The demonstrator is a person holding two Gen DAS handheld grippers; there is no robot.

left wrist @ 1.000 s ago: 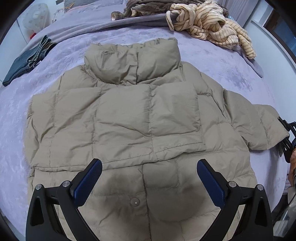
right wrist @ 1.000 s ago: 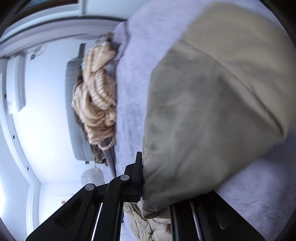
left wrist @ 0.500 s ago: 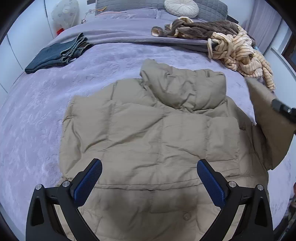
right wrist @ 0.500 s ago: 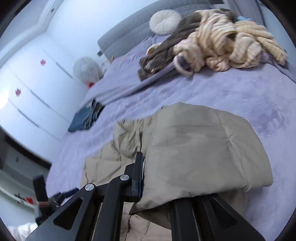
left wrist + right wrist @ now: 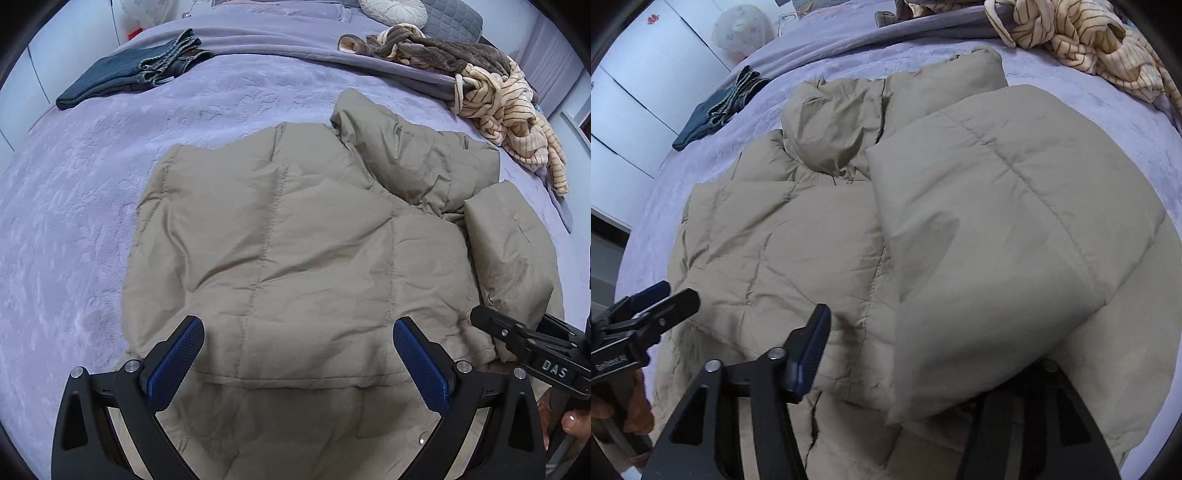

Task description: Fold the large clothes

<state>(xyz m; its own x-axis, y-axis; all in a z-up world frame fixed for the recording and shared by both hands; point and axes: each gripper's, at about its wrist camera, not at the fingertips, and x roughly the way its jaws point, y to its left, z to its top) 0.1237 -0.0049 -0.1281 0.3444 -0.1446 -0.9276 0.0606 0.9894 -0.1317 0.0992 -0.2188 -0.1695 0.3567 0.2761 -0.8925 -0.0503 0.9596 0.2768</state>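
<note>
A khaki puffer jacket (image 5: 295, 240) lies back-up on the purple bedspread (image 5: 74, 221), collar toward the far side. Its right sleeve (image 5: 513, 243) is folded inward onto the body; it also shows in the right wrist view (image 5: 997, 221). My left gripper (image 5: 295, 354) is open and empty, hovering over the jacket's lower back. My right gripper (image 5: 923, 369) has its jaws spread, the left finger (image 5: 809, 347) visible and the right one hidden under the sleeve's cuff, which drapes over it. The right gripper also shows at the left wrist view's right edge (image 5: 532, 350).
Folded dark jeans (image 5: 133, 74) lie at the far left of the bed. A striped cream garment (image 5: 509, 110) and a brown fleece (image 5: 436, 48) are piled at the far right. A round cushion (image 5: 388, 9) sits by the headboard. White wardrobe doors (image 5: 628, 110) stand left.
The right gripper swung the sleeve up and inward over the jacket body, then opened its jaws. The left gripper shifted left, staying open.
</note>
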